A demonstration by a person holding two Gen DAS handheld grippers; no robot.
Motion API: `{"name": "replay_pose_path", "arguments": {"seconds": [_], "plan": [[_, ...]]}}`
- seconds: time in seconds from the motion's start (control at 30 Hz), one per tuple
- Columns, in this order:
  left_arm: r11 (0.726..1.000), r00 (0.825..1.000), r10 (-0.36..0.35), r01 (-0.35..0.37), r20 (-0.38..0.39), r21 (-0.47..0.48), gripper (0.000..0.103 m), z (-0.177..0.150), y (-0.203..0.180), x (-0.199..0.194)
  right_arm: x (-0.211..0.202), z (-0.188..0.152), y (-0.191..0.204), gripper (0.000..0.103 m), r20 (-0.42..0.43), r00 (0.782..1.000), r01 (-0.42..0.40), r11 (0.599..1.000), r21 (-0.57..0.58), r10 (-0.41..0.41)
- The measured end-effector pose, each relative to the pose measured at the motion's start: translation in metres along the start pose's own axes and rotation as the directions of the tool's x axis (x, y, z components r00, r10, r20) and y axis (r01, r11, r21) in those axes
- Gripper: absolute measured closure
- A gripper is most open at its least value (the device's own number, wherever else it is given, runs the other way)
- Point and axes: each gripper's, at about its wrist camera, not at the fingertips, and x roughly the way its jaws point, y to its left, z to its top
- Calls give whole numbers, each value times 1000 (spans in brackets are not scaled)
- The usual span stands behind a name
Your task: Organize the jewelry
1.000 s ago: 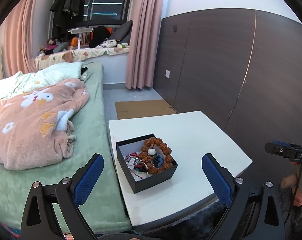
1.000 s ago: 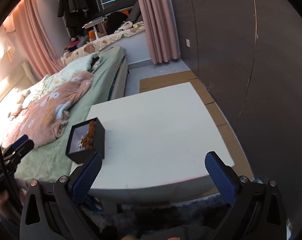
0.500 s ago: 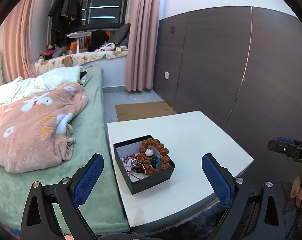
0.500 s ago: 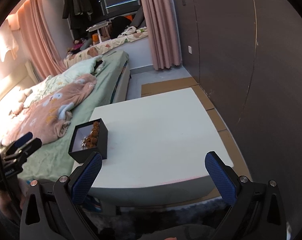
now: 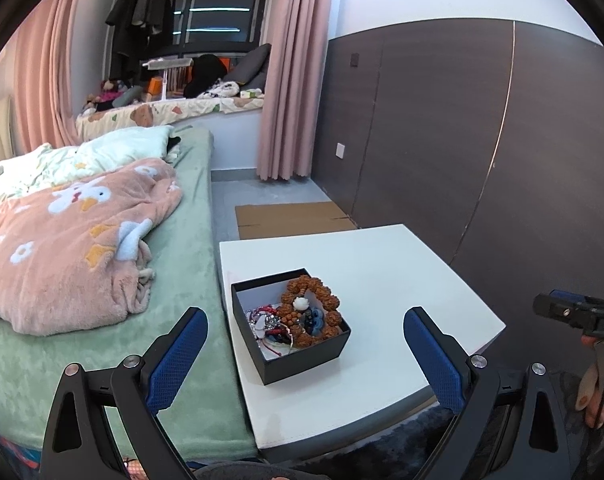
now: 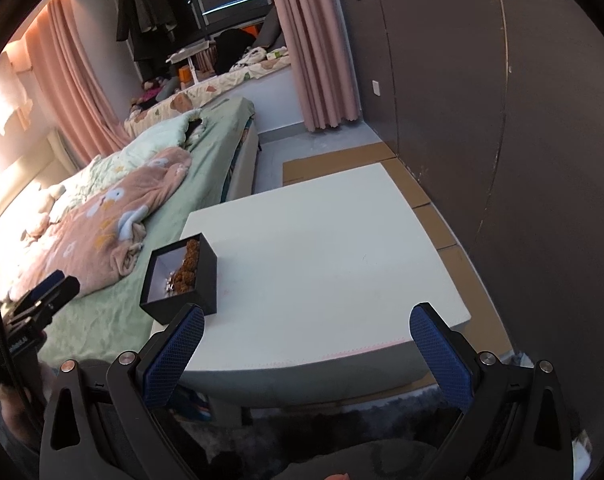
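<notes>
All visible jewelry, a brown bead bracelet among small tangled pieces, lies inside the open black square box at lower centre on the white table, both the left gripper and right gripper spread wide and empty, fitting either sorting ahead or collection complete.

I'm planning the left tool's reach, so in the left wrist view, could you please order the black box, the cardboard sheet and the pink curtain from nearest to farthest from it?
1. Black box, on the white table, just ahead of the left tool.
2. Cardboard sheet, on the floor beyond the table.
3. Pink curtain, by the window at the back.
</notes>
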Motion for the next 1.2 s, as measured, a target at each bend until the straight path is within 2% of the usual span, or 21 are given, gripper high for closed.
{"name": "replay_pose_path", "arguments": {"seconds": [0.27, 0.77, 1.0, 1.2], "plan": [[999, 1000, 13, -13, 12, 32, 4, 0, -7, -6, -3, -2, 3, 0, 7, 1000, 12, 1000, -22, -12], [999, 1000, 25, -25, -5, -25, 4, 1, 5, -7, -7, -1, 8, 0, 19, 1000, 19, 999, -39, -19], [999, 999, 43, -43, -6, 25, 4, 0, -4, -7, -9, -2, 6, 0, 23, 1000, 11, 1000, -26, -10], [999, 999, 45, -45, 17, 23, 4, -1, -4, -10, -9, -3, 9, 0, 20, 999, 33, 998, -51, -32]]}}
